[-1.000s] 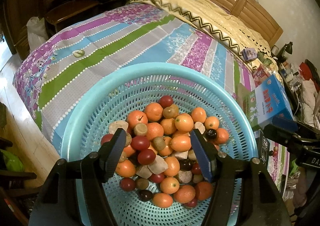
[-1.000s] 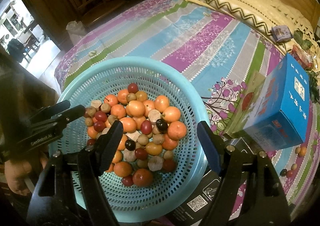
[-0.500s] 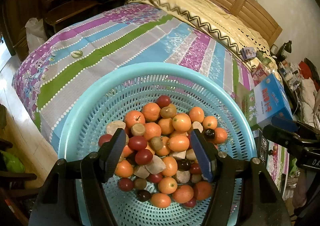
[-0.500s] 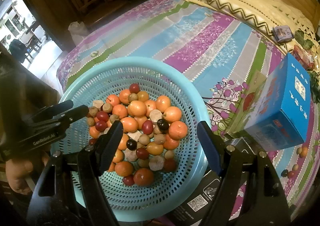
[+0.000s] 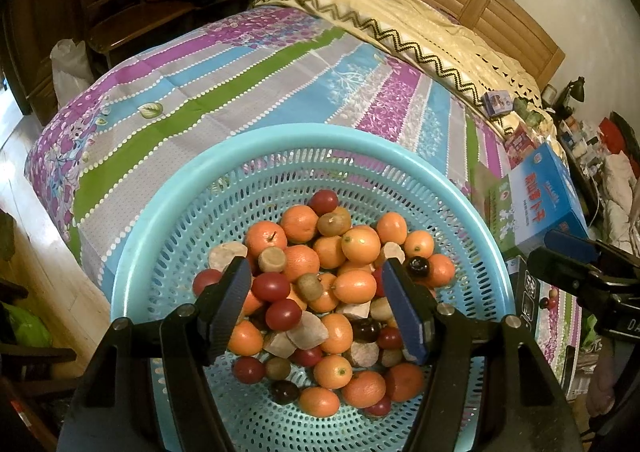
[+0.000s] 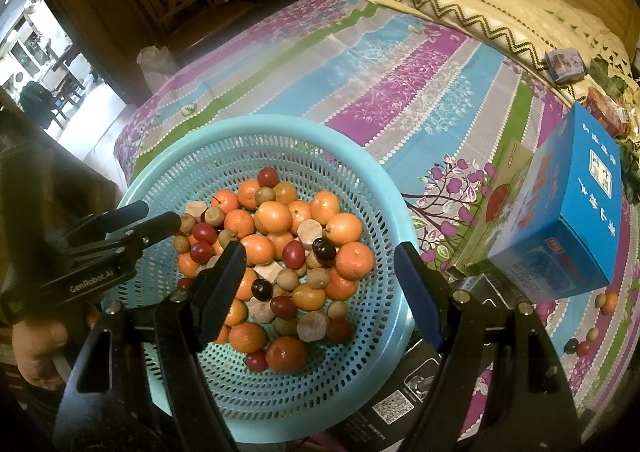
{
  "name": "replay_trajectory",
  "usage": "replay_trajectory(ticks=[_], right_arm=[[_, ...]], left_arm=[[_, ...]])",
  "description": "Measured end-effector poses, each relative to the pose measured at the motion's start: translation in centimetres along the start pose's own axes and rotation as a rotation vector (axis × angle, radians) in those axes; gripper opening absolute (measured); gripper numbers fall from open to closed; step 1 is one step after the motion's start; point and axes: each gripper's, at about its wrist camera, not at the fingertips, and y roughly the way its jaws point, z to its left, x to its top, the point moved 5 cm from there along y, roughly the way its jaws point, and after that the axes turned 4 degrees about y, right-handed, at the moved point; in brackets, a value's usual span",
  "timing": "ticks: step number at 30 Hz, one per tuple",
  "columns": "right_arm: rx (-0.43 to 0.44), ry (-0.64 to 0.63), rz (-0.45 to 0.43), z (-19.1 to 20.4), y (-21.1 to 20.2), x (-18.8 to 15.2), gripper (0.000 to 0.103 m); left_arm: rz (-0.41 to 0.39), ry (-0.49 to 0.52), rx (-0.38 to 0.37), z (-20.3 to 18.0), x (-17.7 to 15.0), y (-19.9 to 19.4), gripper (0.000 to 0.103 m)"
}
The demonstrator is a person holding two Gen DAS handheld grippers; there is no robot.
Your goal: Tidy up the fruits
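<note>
Left claw point(image 5: 316, 302): spread wide, holding nothing, poised over the near half of the fruit heap point(image 5: 332, 292). Right claw point(image 6: 320, 284): likewise wide and empty, above the heap's right side. Basket point(image 5: 168, 188): teal, perforated, on the bed point(image 5: 240, 92); holds all the mixed oranges, red and dark fruits and pale chunks, piled and touching. Pick a fruit on top and at the edge of the pile; you want both fingers clear of neighbours before closing, or the heap will likely roll. Beyond, right: blue box point(image 6: 560, 220), with a few fruits point(image 6: 588, 328) loose on the bed by it.
</note>
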Motion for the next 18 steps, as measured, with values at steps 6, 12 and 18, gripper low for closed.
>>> replay_trajectory(ticks=[6, 12, 18], right_arm=[[0.003, 0.004, -0.003, -0.1, -0.1, 0.2, 0.077], [0.010, 0.008, -0.018, -0.6, -0.6, 0.2, 0.077], [-0.014, 0.023, -0.151, -1.5, -3.1, -0.7, 0.077]], left_arm=[[-0.002, 0.001, -0.001, -0.4, -0.1, 0.0, 0.069], [-0.005, 0.011, 0.002, -1.2, 0.0, -0.3, 0.069], [-0.101, 0.041, 0.020, -2.8, 0.4, -1.9, 0.069]])
